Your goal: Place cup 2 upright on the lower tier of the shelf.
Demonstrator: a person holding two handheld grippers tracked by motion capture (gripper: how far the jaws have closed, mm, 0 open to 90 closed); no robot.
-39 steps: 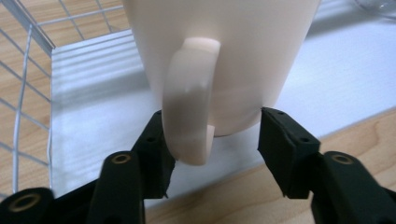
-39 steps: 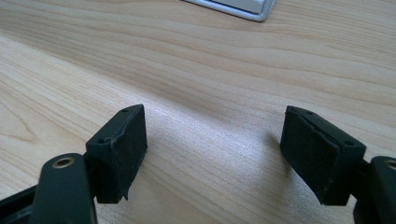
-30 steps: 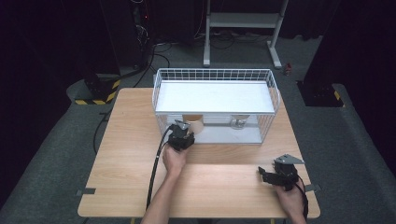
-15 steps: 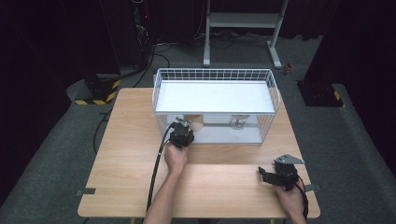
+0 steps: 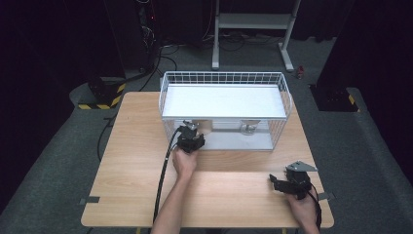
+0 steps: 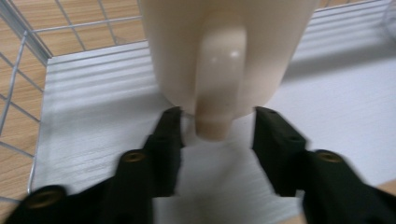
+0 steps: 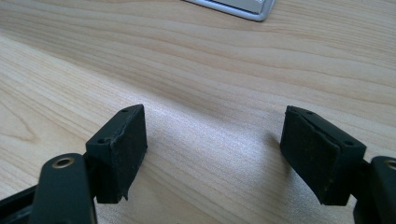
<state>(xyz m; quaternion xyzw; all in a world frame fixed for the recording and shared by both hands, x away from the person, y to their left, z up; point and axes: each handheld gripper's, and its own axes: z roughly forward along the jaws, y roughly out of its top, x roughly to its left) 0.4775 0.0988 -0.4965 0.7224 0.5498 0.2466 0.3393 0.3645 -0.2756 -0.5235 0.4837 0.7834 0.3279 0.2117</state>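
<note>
between the left gripper's [image 6: 217,135] jaws, which have just been opening, stands the handle of a cream mug [image 6: 224,51], untouched by either pad, on the wire basket's [image 5: 285,97] white floor. right gripper [image 7: 215,154] rests apart on the wooden table [image 7: 233,60], jaws spread wide with bare wood between them.

The cream mug [image 6: 224,51] stands on the white lower floor of the wire rack [image 5: 287,97], near its front left corner, and in the high view [image 5: 204,127] it sits half hidden under the rack's white top shelf. It looks upright, though the close view cuts off its rim. Its glossy, rounded handle [image 6: 217,84] faces outward toward the front, its lower end close above the white floor.
</note>
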